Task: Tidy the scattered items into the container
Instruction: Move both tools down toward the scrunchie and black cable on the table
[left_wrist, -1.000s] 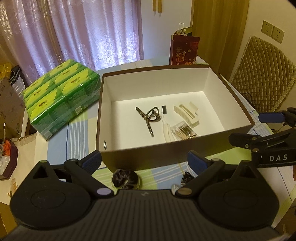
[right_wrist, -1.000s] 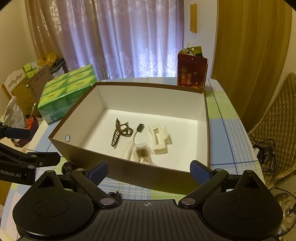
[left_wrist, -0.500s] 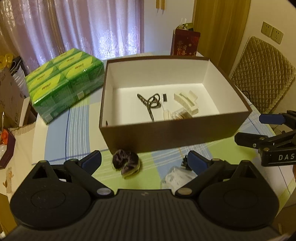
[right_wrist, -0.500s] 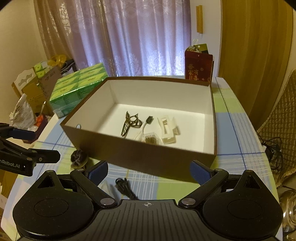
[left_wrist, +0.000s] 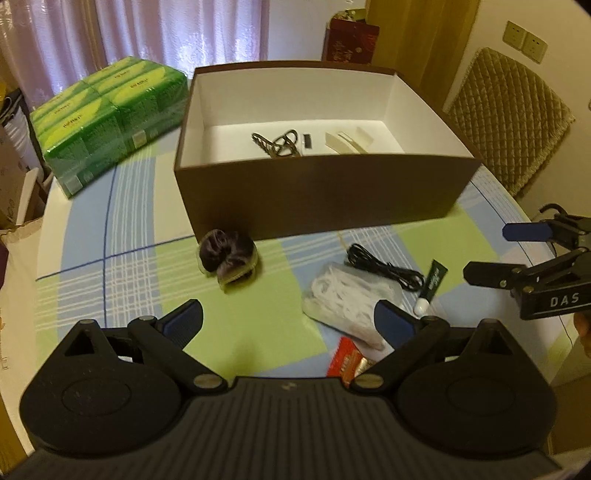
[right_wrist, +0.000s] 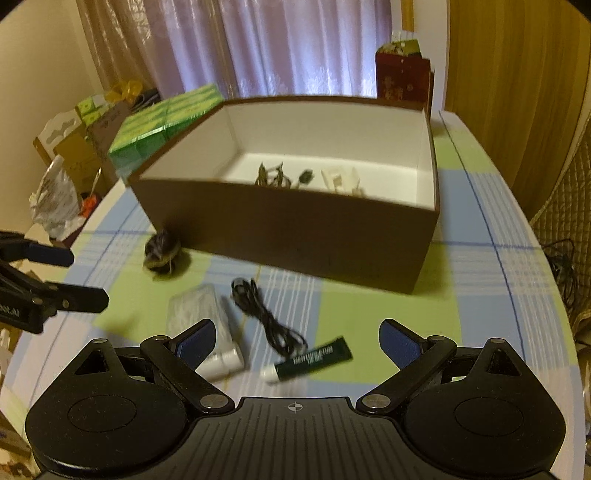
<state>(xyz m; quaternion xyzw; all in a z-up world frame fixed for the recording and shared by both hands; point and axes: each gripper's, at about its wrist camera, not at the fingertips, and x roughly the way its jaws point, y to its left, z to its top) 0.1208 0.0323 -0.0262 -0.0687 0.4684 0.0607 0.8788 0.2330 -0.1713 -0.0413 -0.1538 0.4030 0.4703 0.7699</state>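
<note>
Now, box: brown container (left_wrist: 317, 192) sits mid-worktop (left_wrist: 243, 325), partly filled.
Scrunchie: dark scrunchie (left_wrist: 227, 258) beside its front wall.
Cable: black cable (right_wrist: 267, 325) nearest.
Grippers: left hand-held gripper (left_wrist: 288, 317) and right hand-held gripper (right_wrist: 297, 338) spread, empty; centre fingers before pinching.

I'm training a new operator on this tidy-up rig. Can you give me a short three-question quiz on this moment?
1. True or false: the dark scrunchie lies inside the brown box.
2. Which lies closest to the right gripper: A green tube, B hair claw, C green tissue pack?
3. Fill in: both the left gripper and the right one are ____.

Key: 1 false; 2 A; 3 open.
</note>
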